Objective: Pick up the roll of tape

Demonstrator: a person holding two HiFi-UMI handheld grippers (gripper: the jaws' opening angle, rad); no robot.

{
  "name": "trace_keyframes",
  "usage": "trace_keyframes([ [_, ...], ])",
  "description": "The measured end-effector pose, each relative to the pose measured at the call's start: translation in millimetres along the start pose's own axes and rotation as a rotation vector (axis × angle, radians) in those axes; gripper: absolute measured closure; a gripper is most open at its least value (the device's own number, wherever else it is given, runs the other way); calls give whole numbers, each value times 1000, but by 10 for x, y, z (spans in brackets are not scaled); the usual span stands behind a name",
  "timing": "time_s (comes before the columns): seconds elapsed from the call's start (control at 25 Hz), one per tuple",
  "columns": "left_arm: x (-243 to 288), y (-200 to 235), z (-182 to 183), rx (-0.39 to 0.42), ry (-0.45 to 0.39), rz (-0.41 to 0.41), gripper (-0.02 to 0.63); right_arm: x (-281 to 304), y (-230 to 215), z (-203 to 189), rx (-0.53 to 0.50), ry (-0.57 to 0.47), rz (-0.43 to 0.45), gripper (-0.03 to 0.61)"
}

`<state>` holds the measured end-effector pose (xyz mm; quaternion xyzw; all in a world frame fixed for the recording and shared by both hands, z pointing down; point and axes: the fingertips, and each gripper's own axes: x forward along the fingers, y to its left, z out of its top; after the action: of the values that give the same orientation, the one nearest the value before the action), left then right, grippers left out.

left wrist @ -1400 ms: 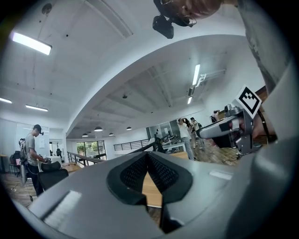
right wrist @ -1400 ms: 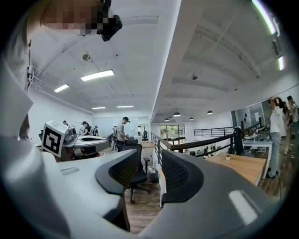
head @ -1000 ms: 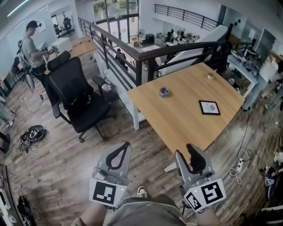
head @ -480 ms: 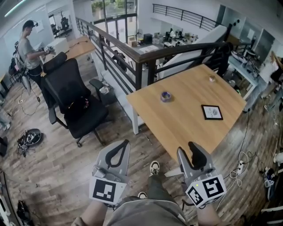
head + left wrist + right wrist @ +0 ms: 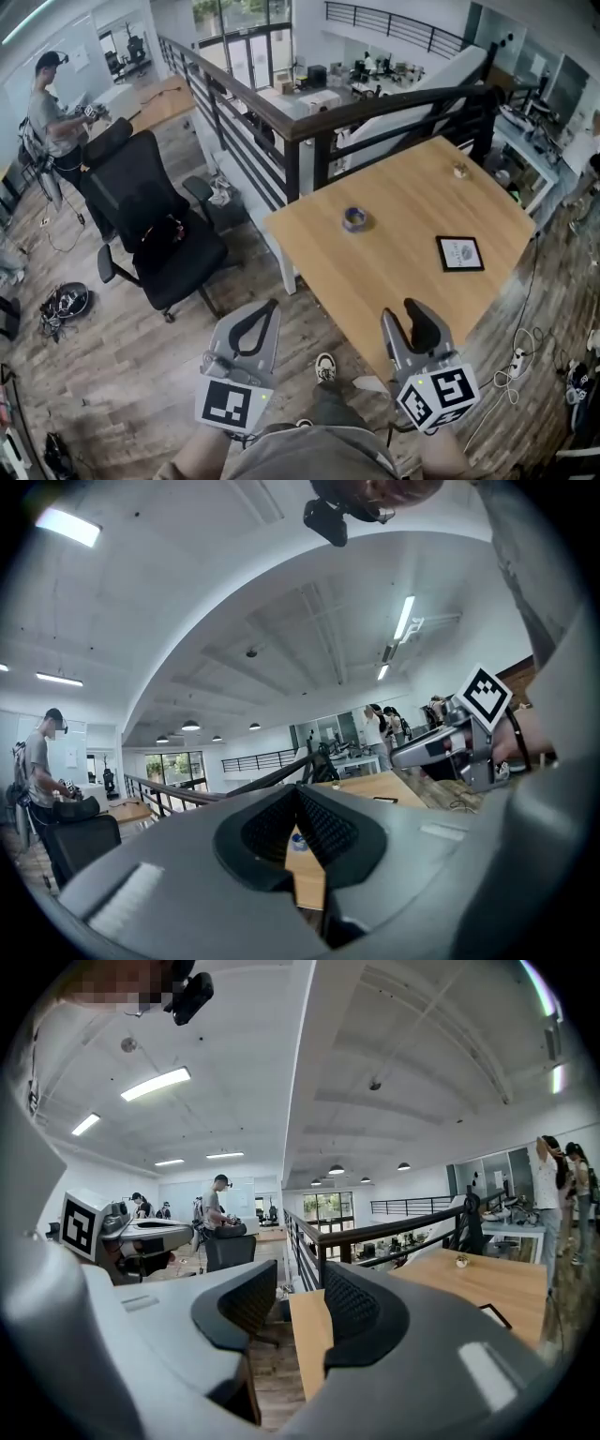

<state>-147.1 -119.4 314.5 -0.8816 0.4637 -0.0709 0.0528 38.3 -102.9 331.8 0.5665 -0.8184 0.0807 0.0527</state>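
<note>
Left tool [image 5: 267, 307], nearest the viewer at lower left: jaws drawn together at the tips, with only a narrow wedge left between the pads and nothing pinched. Right tool [image 5: 400, 314], lower right: jaws spread with a clear gap, also empty. Both are held low in front of the person, pointing forward, above the wooden floor [image 5: 141, 375]. A shoe [image 5: 325, 366] shows between them.

Beyond the right tool lies the near corner of the worktop [image 5: 403, 281], a pale wooden surface set at an angle to the viewer. The roll of tape [image 5: 354, 218] lies flat near the worktop's left edge, about midway along its depth and well apart from both tools. In the left gripper view it appears as a small bluish ring through the wedge between the pads. To the right of the roll, and apart from it, lies a dark-framed card [image 5: 459, 253]. A small object [image 5: 459, 171] stands at the far right corner, too small to identify. A black office chair [image 5: 155, 220] stands on the floor at left. Behind the worktop runs a dark railing [image 5: 309, 122].

Step in hand, as judged: the approach, with no reach yet begun. The next move calls for closing the distance, carrying one tool over the near edge, setting its spread jaws astride the roll, then closing. The right tool seems better placed, since it is already spread.
</note>
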Motion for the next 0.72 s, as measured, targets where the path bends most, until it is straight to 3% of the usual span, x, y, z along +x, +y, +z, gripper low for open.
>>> trace_keyframes([
  [0.72, 2181, 632, -163, 21, 138, 8, 612, 1893, -1412, -119, 82, 139, 42, 434],
])
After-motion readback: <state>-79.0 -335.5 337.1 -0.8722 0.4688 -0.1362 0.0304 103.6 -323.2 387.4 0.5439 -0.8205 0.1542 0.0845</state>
